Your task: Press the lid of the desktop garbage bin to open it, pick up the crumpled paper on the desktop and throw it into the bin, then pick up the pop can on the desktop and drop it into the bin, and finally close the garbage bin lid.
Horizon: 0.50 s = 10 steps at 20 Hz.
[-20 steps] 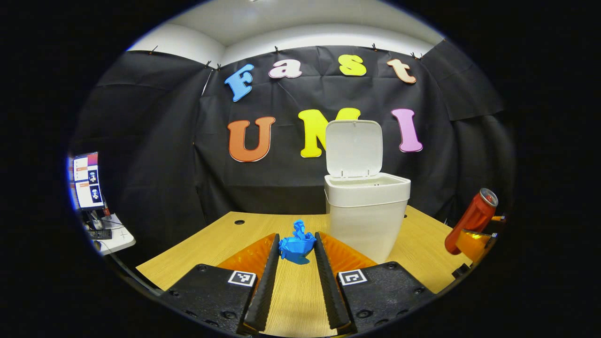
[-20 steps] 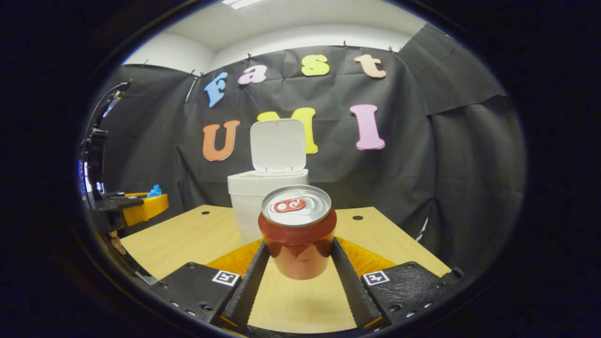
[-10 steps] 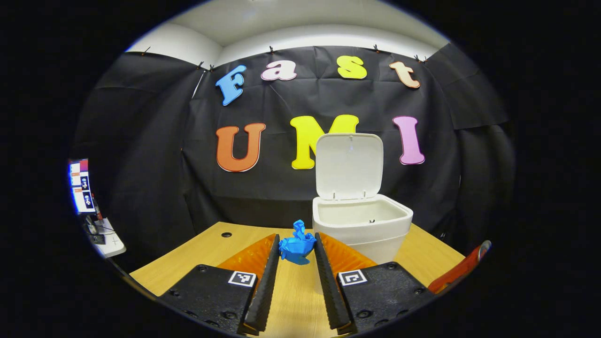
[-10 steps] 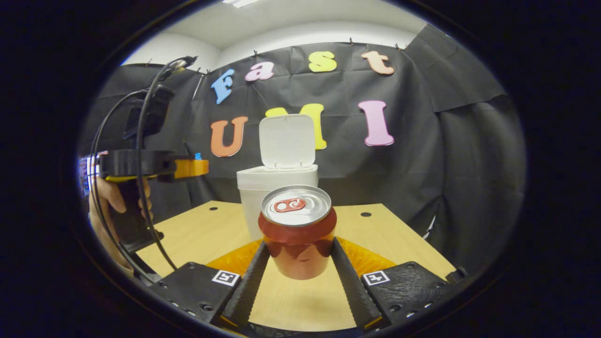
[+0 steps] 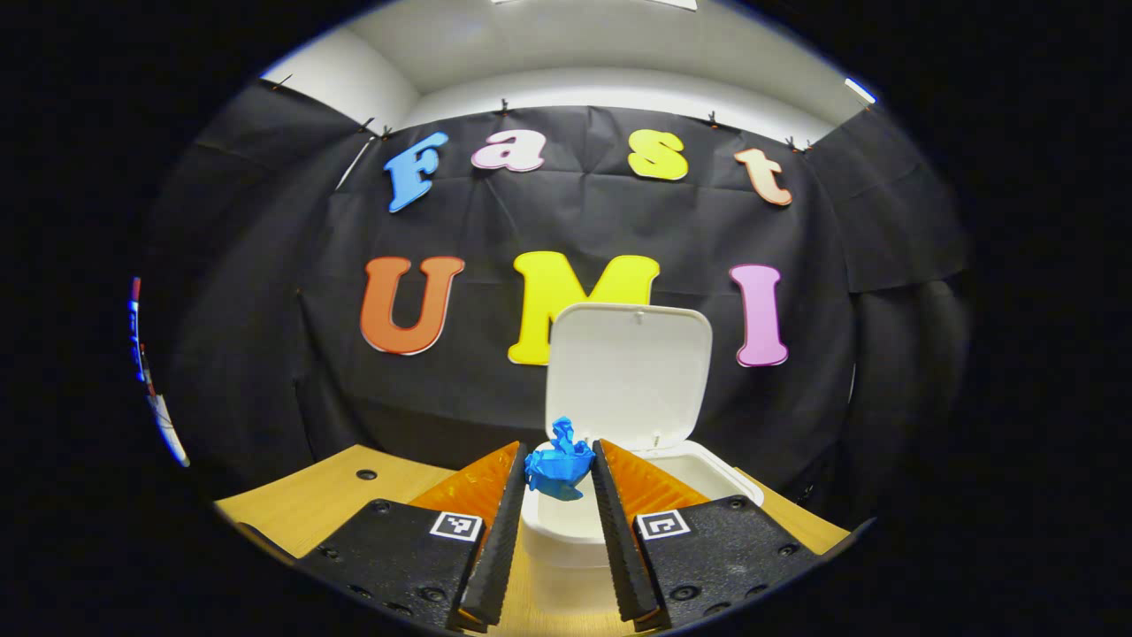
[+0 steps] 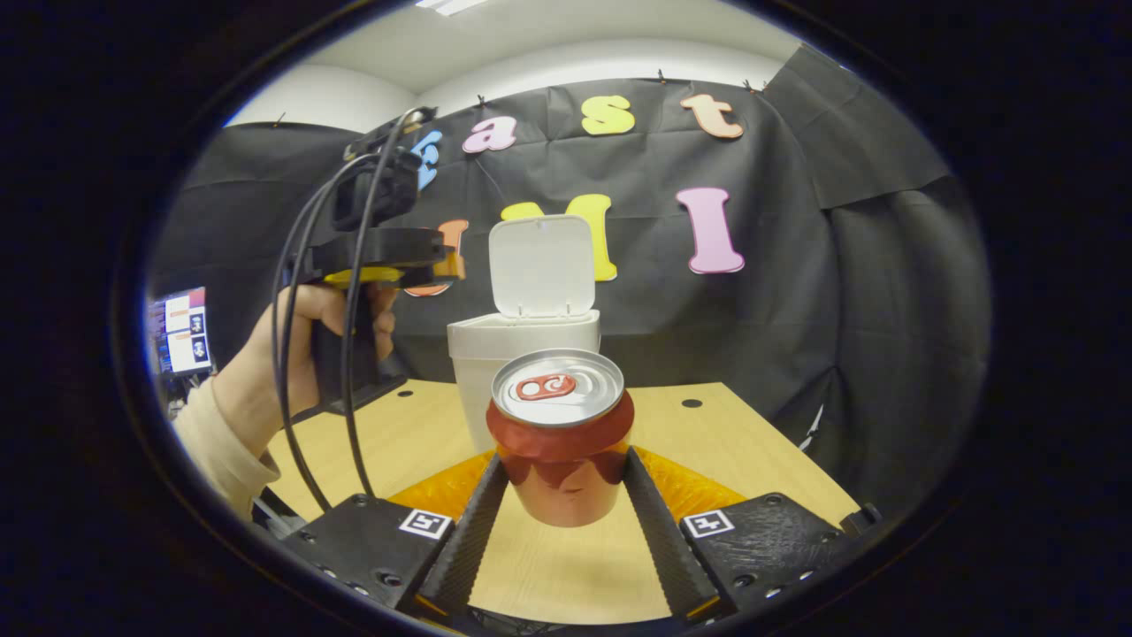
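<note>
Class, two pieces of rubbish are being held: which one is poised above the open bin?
The blue crumpled paper, in the left tool, over the white bin. The red can sits lower, farther back.

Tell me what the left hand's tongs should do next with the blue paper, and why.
Probably open and let go. In the left gripper view the left tongs pinch the crumpled blue paper with the bin's open mouth right below and beyond it, and its lid stands upright. A slight nudge forward first may center the drop. The right tongs grip the can.
</note>
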Tool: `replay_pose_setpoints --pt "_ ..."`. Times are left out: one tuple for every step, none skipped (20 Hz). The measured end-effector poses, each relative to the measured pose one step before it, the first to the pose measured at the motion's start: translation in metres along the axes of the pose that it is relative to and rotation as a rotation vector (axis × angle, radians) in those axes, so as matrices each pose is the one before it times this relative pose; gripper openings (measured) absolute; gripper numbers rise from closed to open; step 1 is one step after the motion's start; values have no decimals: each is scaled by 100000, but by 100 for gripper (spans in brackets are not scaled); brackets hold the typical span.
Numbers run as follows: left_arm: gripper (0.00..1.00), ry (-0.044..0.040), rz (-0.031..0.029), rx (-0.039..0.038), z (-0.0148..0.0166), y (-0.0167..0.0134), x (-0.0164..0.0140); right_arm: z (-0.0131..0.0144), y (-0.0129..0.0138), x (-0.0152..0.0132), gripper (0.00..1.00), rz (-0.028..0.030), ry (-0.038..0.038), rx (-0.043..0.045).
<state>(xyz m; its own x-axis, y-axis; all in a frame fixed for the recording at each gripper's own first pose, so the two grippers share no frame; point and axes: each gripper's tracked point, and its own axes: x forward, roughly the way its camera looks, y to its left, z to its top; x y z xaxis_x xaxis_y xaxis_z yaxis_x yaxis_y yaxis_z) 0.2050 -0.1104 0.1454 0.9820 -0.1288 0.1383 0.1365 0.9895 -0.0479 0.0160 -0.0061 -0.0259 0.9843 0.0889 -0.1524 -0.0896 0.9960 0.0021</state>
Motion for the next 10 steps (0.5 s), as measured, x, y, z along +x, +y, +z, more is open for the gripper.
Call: replay_pose_setpoints --pt "49 -2099 -713 3137 421 -530 805 98 -217 -2 80 -766 -480 -523" --pt "49 -292 -1957 600 -57 -712 757 90 -339 -26 80 -1042 -312 -100" --pt "49 1291 -2899 -282 -618 -1134 799 136 -354 -72 80 -700 -116 99" --pt "49 1190 -2365 2083 -612 -909 814 -23 -205 -202 80 -462 -248 670" --pt "50 1123 -662 2413 -337 -466 609 115 -168 -98 80 -48 -33 143" --pt "50 508 -119 2172 -74 -209 742 157 -115 -41 79 220 -363 -61" --pt "50 455 -305 1234 -258 -393 617 294 -240 -17 80 -114 -680 454" --pt "50 -258 -73 780 -114 -289 614 137 -277 -87 80 -180 -541 611" --pt "50 973 -228 251 -302 -404 523 171 -255 -15 80 -39 -214 664" --pt "50 775 39 365 -391 -434 397 3 -168 33 80 327 -176 769"
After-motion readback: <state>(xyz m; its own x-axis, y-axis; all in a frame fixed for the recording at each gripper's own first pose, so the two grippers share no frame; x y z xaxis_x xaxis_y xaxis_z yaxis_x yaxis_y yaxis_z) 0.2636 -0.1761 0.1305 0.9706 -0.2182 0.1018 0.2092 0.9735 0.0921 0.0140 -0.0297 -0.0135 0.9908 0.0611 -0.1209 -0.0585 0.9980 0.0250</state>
